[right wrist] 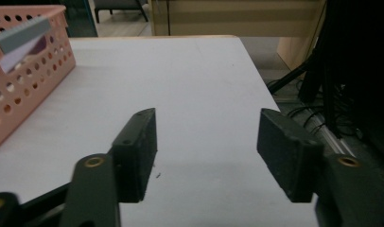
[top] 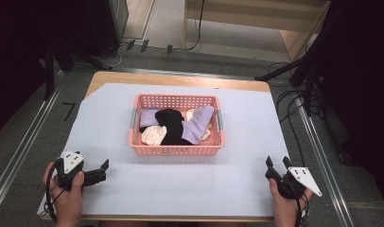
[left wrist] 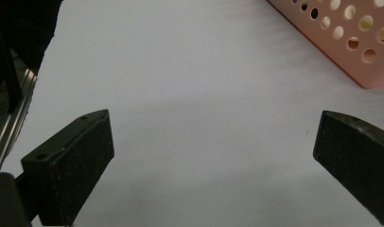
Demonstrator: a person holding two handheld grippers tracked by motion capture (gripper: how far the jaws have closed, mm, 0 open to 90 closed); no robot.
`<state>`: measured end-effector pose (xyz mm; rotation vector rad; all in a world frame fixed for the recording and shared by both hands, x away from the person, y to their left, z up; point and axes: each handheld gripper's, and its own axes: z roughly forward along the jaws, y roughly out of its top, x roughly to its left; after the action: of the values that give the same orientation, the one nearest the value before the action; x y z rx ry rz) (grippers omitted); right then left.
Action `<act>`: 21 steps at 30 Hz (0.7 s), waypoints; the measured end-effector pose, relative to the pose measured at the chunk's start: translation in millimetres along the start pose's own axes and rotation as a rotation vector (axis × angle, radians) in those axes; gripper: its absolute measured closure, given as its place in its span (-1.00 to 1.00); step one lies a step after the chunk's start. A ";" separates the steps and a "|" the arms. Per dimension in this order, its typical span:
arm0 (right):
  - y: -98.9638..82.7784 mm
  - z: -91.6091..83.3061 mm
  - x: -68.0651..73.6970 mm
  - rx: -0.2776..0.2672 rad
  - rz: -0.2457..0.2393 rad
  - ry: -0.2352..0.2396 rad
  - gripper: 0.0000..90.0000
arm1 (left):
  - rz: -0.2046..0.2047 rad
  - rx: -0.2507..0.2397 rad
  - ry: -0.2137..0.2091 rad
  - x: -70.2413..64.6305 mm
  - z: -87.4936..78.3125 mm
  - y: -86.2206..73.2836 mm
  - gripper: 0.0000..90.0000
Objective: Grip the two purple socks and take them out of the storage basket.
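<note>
At the lower left of the high view, we are holding the left gripper (top: 104, 171) in our left hand (top: 67, 194), low over the near edge of the tabletop (top: 109, 118). Its jaws are standing wide apart and are gripping nothing, pointing toward the right of the frame. In the left gripper view the same gripper (left wrist: 213, 151) is looking across the bare white sheet, with a corner of the pink basket (left wrist: 365, 52) showing at the upper right.

In the middle of the high view the pink basket (top: 173, 149) is sitting on the tabletop, well apart from both grippers. Inside it are lying a lilac cloth (top: 199, 124), a black cloth (top: 171, 125) and a cream cloth (top: 153, 135), heaped together and touching one another.

At the lower right of the high view, we are holding the right gripper (top: 278, 165) in our right hand (top: 287, 203). Its jaws are also spread wide, with nothing between them. In the right gripper view this gripper (right wrist: 206, 151) is facing along the tabletop, and the basket (right wrist: 20, 90) is showing at the upper left with a grey handle (right wrist: 22, 34) on its rim.
</note>
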<state>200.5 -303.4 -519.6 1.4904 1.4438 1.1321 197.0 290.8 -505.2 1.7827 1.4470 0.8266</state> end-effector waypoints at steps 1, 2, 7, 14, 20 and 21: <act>0.3 -0.2 0.1 -0.006 0.012 0.017 -0.04 | 0.000 -0.003 0.000 -0.1 0.2 -0.1 -0.99; 0.3 -0.2 0.1 -0.006 0.012 0.017 -0.04 | 0.000 -0.003 0.000 -0.1 0.2 -0.1 -0.99; 5.2 -2.2 6.2 -0.049 0.003 0.104 0.12 | 0.011 -0.004 0.002 -1.0 0.0 -0.3 -0.99; 15.6 -3.7 20.2 -0.086 -0.031 0.111 0.15 | 0.037 0.002 0.010 -4.2 0.8 -0.2 -0.99; 26.1 -0.1 37.7 -0.064 -0.071 0.172 0.15 | 0.037 0.003 0.006 -4.1 1.0 -0.1 -0.99; 27.7 -0.1 39.6 -0.058 -0.070 0.172 0.15 | 0.037 0.002 0.006 -4.1 0.8 -0.2 -0.99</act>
<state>208.2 -266.1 -489.9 1.3185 1.5529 1.2735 196.9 286.7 -506.1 1.8146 1.4237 0.8500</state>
